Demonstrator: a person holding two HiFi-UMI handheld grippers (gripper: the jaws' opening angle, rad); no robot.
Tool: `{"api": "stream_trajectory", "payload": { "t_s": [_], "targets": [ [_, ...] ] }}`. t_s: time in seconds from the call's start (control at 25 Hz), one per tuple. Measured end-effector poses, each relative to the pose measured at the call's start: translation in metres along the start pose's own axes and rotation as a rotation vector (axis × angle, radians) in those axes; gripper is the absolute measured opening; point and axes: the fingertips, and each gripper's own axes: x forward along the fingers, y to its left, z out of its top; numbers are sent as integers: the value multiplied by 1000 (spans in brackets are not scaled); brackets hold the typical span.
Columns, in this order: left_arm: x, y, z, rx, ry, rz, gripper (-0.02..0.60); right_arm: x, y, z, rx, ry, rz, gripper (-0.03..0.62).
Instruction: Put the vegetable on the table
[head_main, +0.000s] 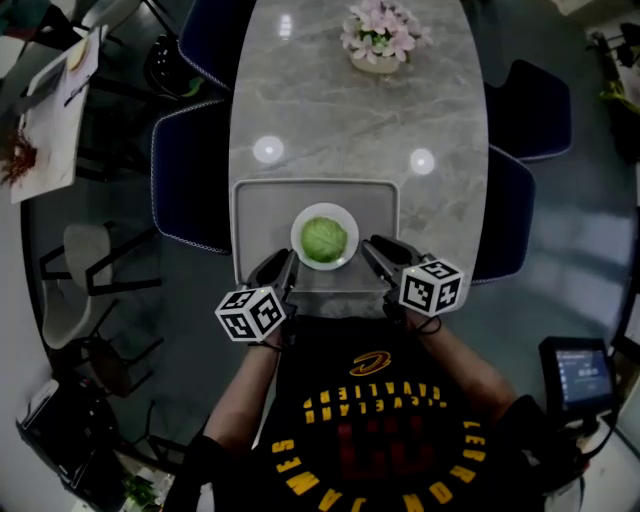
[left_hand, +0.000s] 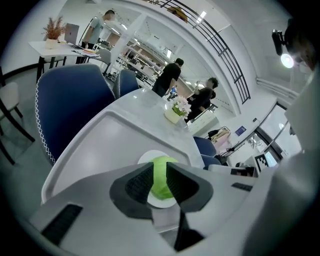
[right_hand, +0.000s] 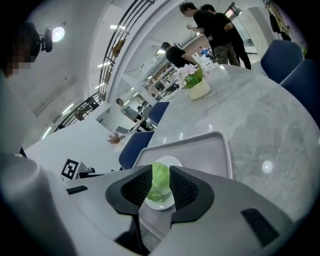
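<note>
1. Left claw (head_main: 283, 266) hovers at 7 o'clock of the white plate (head_main: 298, 238), jaws a narrow slit apart, gripping nothing.
2. Right claw (head_main: 378, 252) sits at 4 o'clock of it, same slim gap, empty too.
3. Green vegetable (head_main: 324, 240) rests on that plate, inside the grey tray (head_main: 262, 205) at the tabletop's (head_main: 350, 120) near end.
4. Flower pot (head_main: 379, 38) stands well apart at 12 o'clock.

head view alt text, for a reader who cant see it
A green leafy vegetable sits on a white plate in a grey tray at the near end of a marble table. The left tool and right tool flank the plate, both empty; potted flowers stand at the far end.
</note>
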Motion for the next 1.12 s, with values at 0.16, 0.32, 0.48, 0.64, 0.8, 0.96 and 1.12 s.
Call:
{"api": "stream_trajectory", "payload": {
  "t_s": [0.16,0.32,0.48,0.64,0.8,0.96,1.12],
  "targets": [
    [11,15,-9,11,61,41,80,13,-10,-10,-3,44,-30,110],
    [12,26,-18,0,112,59,80,20,-15,-23,-6,90,-65,110],
    [12,34,-21,-13,142,68,80,24,-18,-32,1,123,-80,110],
    [12,38,-23,-26,166,66,80,30,-17,-36,4,149,-84,110],
    [10,39,-26,-33,187,58,80,33,-11,-37,-2,163,-89,110],
    [9,39,-31,-47,200,51,80,35,-7,-42,3,173,-88,110],
    [9,37,-34,-55,208,46,80,36,-5,-46,4,186,-80,110]
  ]
}}
